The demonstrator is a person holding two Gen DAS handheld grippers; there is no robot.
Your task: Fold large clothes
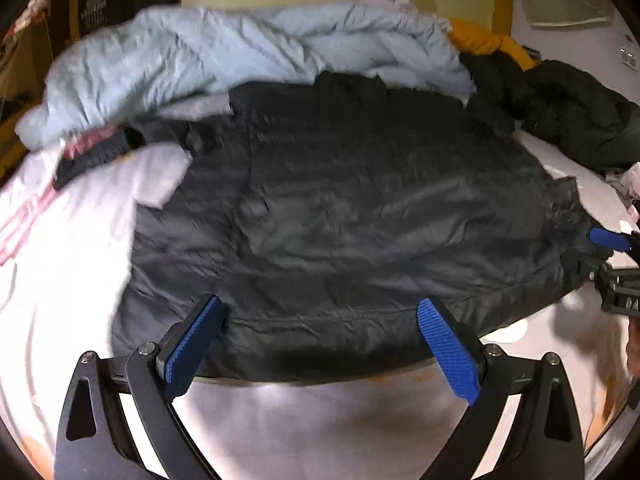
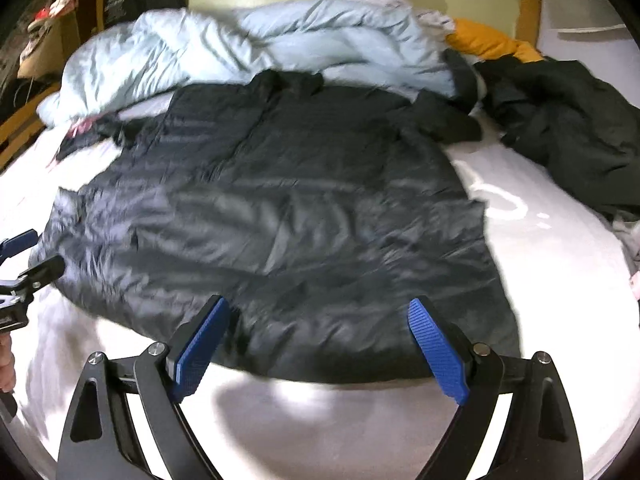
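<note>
**Two open claws, nothing held yet: where the fold may fail**

Both claws stand spread wide and empty. The left claw (image 1: 320, 344) hangs over the near hem of the dark puffer jacket (image 1: 340, 208), and the right claw (image 2: 318, 340) hangs over the same hem in its own view. The jacket lies flat in the middle of the frame on the white bed (image 1: 320, 420), with its collar toward the top.

I think the main risk is a shallow grasp. The shell looks shiny and slippery, so a pinch on only the top layer could slide off or lift one layer alone. The jacket is also thick, so a fold may spring open again.

At the upper part of the frame a light blue quilt (image 1: 200, 52) touches the collar, and a black garment (image 2: 560, 120) lies at the upper right, near one sleeve. Either could be dragged along. Both pictures are blurred, so the exact hem edge is difficult to judge.
</note>
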